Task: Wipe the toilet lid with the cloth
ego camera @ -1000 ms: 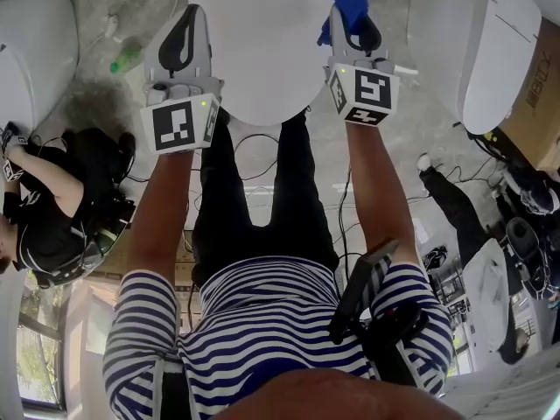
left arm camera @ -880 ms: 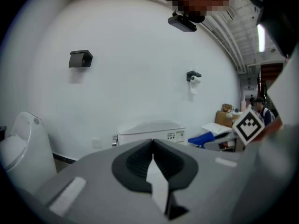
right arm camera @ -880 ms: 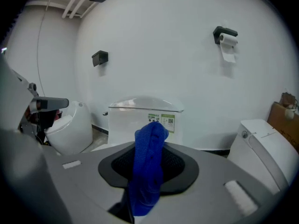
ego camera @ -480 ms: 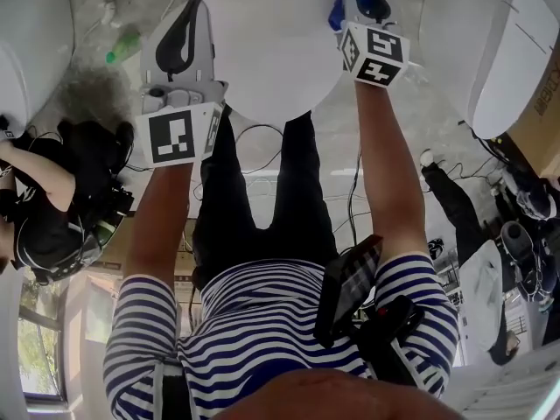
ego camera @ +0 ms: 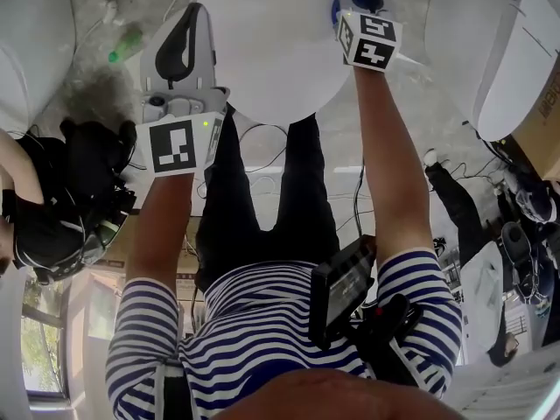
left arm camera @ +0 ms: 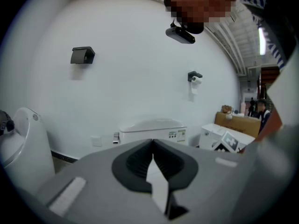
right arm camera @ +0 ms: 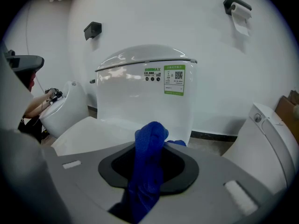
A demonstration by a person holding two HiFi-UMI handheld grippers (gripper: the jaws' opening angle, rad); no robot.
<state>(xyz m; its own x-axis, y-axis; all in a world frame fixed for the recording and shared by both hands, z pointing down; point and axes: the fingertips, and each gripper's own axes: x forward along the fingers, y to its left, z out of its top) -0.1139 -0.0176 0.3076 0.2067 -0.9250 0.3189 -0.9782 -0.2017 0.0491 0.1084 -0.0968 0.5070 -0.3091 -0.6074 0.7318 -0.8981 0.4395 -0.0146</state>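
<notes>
Fingers (left arm camera: 133,164) of the left gripper (left arm camera: 152,144) are pressed together with nothing between them. In the head view that gripper (ego camera: 191,16) hovers just beside the left rim of the toilet lid (ego camera: 262,51) and plays no part in the wiping. The lid itself is closed, a smooth white oval that fills the middle of the head view. The right gripper view shows it as the pale flat surface (right arm camera: 88,134) in front of the tank (right arm camera: 140,101). At the lid's right rim the right gripper (ego camera: 367,0) has its fingers (right arm camera: 182,164) clenched on the blue cloth (right arm camera: 148,171). The cloth bunches up past the fingertips and trails back between them. Whether it is touching the lid, no view settles. The grip looks like a pinch on a fold rather than a full handful, so a firm drag across the glossy surface could pull the cloth free or roll it under. The hard fingertips would then scrape the lid. Since the cloth sits at the far right edge, a short stroke would likely leave most of the lid unwiped. A wide sweep leftward could knock into the idle left gripper. Another toilet (ego camera: 516,51) stands near on the right, so an outward swing there risks a bump.
</notes>
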